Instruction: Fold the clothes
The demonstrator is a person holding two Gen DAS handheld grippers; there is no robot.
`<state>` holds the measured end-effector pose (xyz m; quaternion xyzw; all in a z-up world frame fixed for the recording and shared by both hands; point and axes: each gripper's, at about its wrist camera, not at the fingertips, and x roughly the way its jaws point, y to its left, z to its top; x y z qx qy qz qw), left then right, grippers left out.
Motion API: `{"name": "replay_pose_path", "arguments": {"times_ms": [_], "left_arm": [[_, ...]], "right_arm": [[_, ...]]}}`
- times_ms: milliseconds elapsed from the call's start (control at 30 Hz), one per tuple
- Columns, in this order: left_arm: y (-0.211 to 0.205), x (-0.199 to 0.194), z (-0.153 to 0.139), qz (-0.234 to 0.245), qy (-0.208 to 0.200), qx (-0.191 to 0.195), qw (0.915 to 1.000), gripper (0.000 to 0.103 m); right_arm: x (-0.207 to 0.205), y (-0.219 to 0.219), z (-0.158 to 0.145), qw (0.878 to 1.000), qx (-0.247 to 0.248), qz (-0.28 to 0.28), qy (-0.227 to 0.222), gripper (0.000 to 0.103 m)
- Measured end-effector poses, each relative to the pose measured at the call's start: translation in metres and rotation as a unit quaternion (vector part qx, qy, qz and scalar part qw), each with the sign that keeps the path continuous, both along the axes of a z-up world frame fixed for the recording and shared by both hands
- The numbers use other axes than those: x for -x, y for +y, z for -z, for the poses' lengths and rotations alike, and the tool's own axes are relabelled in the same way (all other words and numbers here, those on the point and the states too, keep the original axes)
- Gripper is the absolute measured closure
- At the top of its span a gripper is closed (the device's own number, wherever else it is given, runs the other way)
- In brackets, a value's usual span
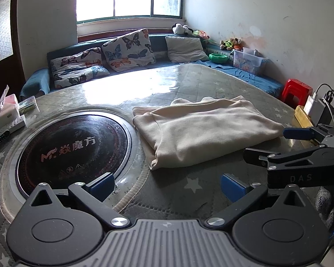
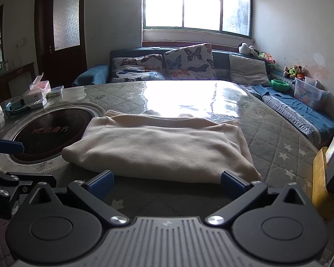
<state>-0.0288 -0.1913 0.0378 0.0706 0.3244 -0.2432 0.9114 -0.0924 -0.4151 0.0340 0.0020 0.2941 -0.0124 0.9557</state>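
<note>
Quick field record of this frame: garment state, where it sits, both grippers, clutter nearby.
garment: cream garment, folded into a rough rectangle, lying flat
surface: quilted table cover with star print
position: garment beside the round black cooktop, its left edge at the cooktop's rim
left gripper: jaws open, empty, short of the garment
right gripper: jaws open, empty, at the garment's near edge
clutter: boxes at far left of table
background: butterfly pillows on a sofa

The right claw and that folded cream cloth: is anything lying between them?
Nothing lies there. In the right wrist view, only a bare strip of the grey quilted star-print table cover separates the open right claw from the folded cream fleece garment.
</note>
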Motion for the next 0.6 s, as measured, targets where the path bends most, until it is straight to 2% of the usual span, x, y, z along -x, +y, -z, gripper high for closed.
{"name": "replay_pose_path", "arguments": {"times_ms": [600], "left_arm": [[-0.0074,0.0026,0.004,0.01,0.003,-0.007,0.9999,0.0]], "right_arm": [[-0.0012,0.0004,0.0015,1.0,0.007,-0.004,0.003,0.0]]}}
